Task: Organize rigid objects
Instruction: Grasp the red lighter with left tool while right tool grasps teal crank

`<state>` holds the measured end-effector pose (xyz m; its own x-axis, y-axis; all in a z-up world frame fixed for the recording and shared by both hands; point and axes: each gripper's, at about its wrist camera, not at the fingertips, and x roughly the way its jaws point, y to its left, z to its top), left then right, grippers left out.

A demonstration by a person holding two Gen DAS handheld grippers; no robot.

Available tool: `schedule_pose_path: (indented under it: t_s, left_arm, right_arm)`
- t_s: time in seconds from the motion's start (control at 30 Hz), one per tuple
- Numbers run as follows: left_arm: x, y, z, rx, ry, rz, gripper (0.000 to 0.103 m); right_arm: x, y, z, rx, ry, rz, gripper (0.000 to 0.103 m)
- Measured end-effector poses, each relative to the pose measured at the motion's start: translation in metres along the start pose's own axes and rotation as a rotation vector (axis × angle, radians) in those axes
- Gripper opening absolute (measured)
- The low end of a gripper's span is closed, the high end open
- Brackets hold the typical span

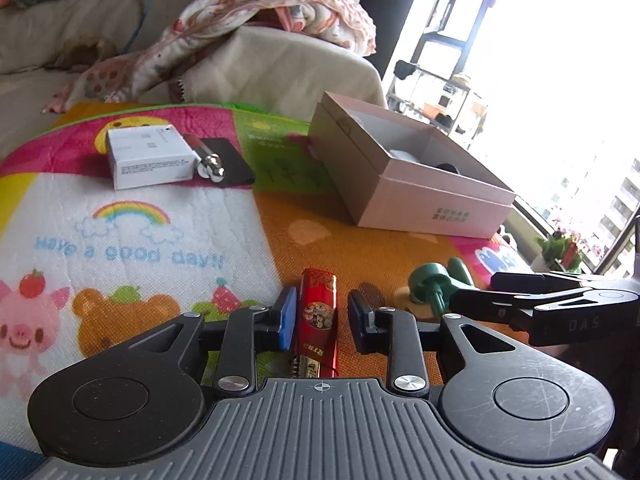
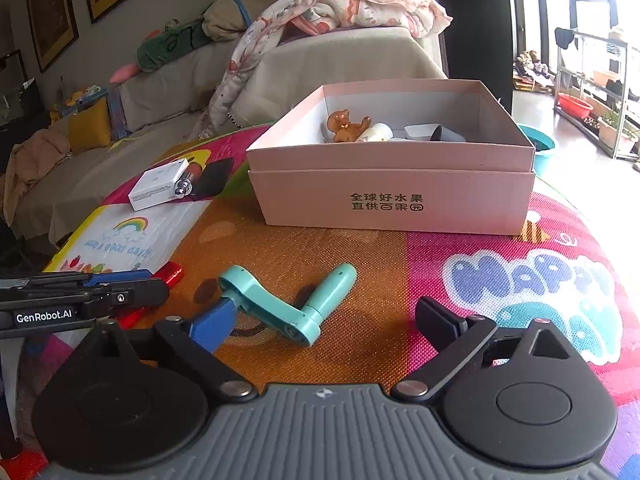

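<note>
I am working 2 hand-held grippers over a colourful play mat (image 2: 340, 248) printed with a rainbow and cartoon animals. My left gripper (image 1: 322, 312) has its 2 fingers set narrowly on either side of a red printed tin (image 1: 318, 316) that lies flat on the mat's orange panel; the blue pad (image 1: 289, 312) is right against the tin's left edge, while a small gap shows on the other side, so it is not pinching yet. My right gripper (image 2: 326, 320) is spread wide, and a teal crank-shaped handle (image 2: 280, 304) lies on the mat between its fingers, its left end touching the blue pad (image 2: 214, 320), the other finger well clear.

Beyond both, an open pink cardboard box (image 2: 394, 196) with Chinese print sits on the mat. Inside I see a brown figurine (image 2: 346, 126) and a small pale bottle (image 2: 376, 133) beside other items I cannot make out. Further left on the mat, a white carton (image 1: 150, 156), a red tube with a chrome end (image 1: 206, 162) and a flat black case (image 1: 228, 162) sit together. A sofa (image 2: 320, 68) draped with a patterned blanket (image 2: 340, 8) stands behind.
</note>
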<state>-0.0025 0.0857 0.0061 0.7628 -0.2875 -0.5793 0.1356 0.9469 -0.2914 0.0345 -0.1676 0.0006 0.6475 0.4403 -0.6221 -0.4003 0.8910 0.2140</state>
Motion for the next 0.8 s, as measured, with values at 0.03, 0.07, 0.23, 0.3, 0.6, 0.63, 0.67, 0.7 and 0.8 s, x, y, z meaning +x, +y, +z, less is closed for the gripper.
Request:
schedule_pose_path:
  t_s: [0.03, 0.07, 0.23, 0.3, 0.6, 0.63, 0.67, 0.7, 0.8]
  left_arm:
    - [-0.001, 0.0, -0.001, 0.002, -0.002, -0.006, 0.031]
    - [-0.001, -0.001, -0.002, 0.008, -0.004, -0.006, 0.031]
    - [0.001, -0.01, -0.003, 0.053, -0.006, 0.035, 0.03]
    - [0.001, -0.012, -0.003, 0.067, -0.007, 0.047, 0.03]
    - [0.0, -0.009, -0.003, 0.045, -0.01, 0.035, 0.03]
    - [0.0, -0.009, -0.003, 0.044, -0.011, 0.035, 0.029]
    - [0.0, -0.009, -0.003, 0.043, -0.011, 0.034, 0.029]
    - [0.0, -0.009, -0.003, 0.043, -0.011, 0.034, 0.03]
    - [0.0, -0.008, -0.003, 0.042, -0.011, 0.033, 0.029]
  right_arm:
    - [0.001, -0.001, 0.001, 0.003, 0.006, 0.012, 0.103]
    - [0.001, -0.003, 0.001, 0.009, 0.01, 0.02, 0.103]
    - [0.003, 0.002, 0.003, -0.023, 0.042, 0.005, 0.103]
    - [0.006, 0.01, 0.003, -0.071, 0.057, -0.021, 0.103]
    - [0.003, 0.013, 0.006, -0.004, 0.049, -0.051, 0.103]
    - [0.003, 0.015, 0.008, 0.021, 0.047, -0.039, 0.103]
    - [0.004, 0.017, 0.011, 0.038, 0.05, -0.014, 0.103]
    - [0.006, 0.021, 0.015, 0.044, 0.05, 0.002, 0.103]
    - [0.014, 0.038, 0.022, -0.029, 0.028, -0.074, 0.102]
